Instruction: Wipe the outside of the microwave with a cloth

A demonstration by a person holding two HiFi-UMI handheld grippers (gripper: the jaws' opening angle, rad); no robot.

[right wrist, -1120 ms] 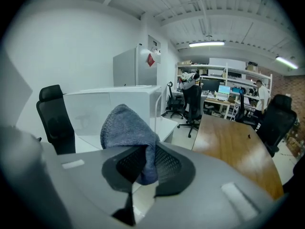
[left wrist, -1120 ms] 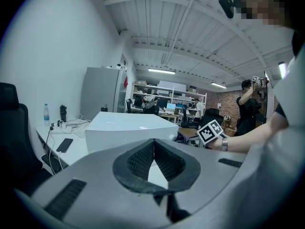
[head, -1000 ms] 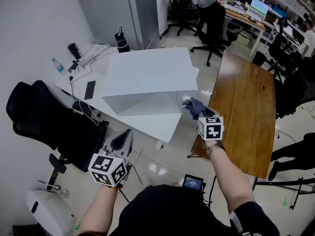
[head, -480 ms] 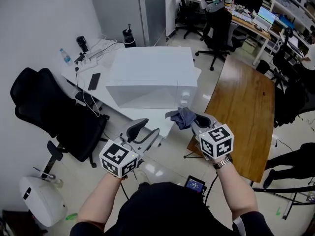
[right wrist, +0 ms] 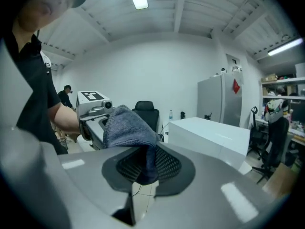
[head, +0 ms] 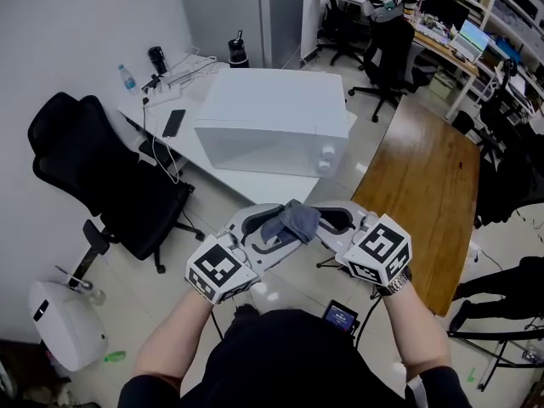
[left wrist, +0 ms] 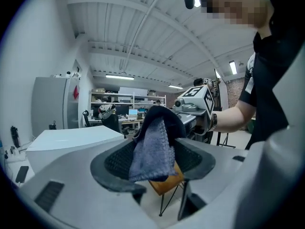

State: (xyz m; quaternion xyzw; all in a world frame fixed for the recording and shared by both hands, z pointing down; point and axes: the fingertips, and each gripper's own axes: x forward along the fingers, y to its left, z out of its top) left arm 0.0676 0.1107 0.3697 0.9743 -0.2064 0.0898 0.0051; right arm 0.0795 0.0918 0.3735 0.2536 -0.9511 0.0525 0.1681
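Both grippers meet in front of the person, well apart from the microwave [head: 276, 121], which sits on the white surface [head: 246, 181].

- Right gripper [head: 321, 222]: jaws closed on one end of the cloth [head: 291, 221], which bunches up over them.
- Left gripper [head: 274, 232]: jaws have just been opening and stand wide. The free end of the cloth hangs between them, with pad mesh showing on either side, so no grip.
- Cloth touches nothing on the microwave.

Progress, as a judgement: no wiping under way. This looks like a regrip or a pass between hands. No view shows which faces are already wiped, as the casing looks uniformly white. Left to do: secure the cloth and carry it to the microwave.
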